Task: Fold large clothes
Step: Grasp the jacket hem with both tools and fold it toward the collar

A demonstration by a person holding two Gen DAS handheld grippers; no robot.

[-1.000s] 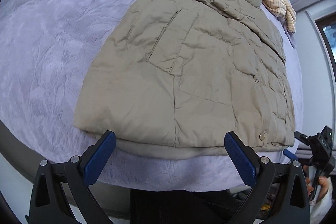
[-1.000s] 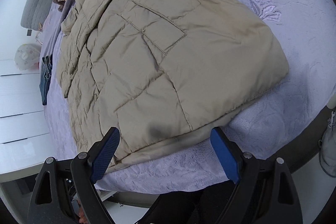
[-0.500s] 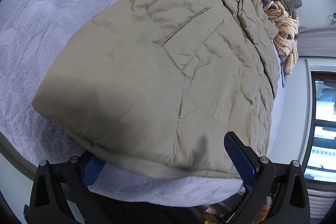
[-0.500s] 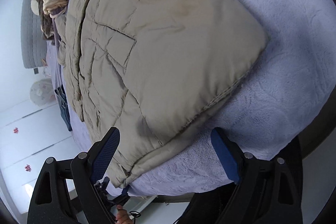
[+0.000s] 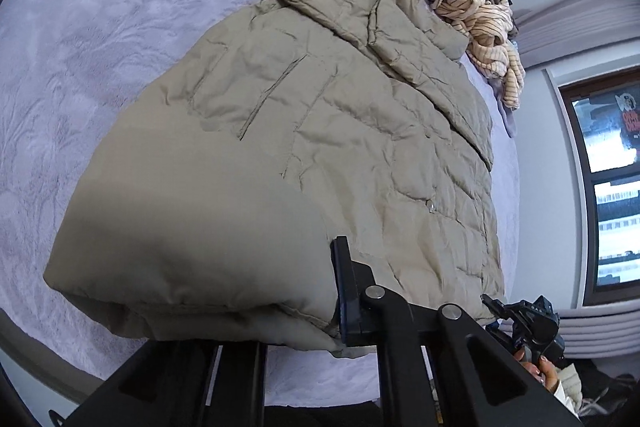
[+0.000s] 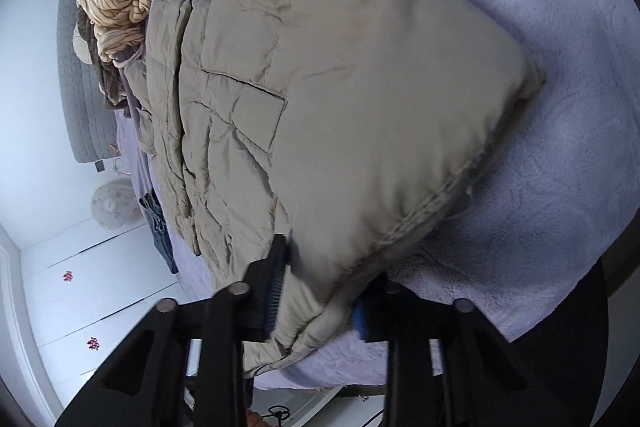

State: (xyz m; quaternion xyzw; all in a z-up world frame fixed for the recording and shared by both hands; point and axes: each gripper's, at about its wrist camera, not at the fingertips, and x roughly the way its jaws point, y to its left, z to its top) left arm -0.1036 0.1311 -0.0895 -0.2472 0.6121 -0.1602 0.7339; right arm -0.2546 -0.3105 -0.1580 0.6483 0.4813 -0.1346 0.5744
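Left wrist view: our left gripper (image 5: pixel 340 301) has just closed on the near hem of the khaki puffer jacket (image 5: pixel 320 131); cloth is pinched between the jaws, only one finger showing. The jacket lies flat on the lilac bedspread (image 5: pixel 100 27), collar at the far end beside a striped garment (image 5: pixel 488 39). Our right gripper, in a hand, shows at far right.

Right wrist view: our right gripper (image 6: pixel 320 301) has also just been closing, and the jacket's near corner is bunched between its jaws, which stand slightly apart round the padding. A fan (image 6: pixel 110 203) stands on the floor at left.

Handling, as we judge it: light, soft and puffy; the smooth shell may slip, and trapped air will resist a flat fold. The stitched hem and corners look the firmest holds.
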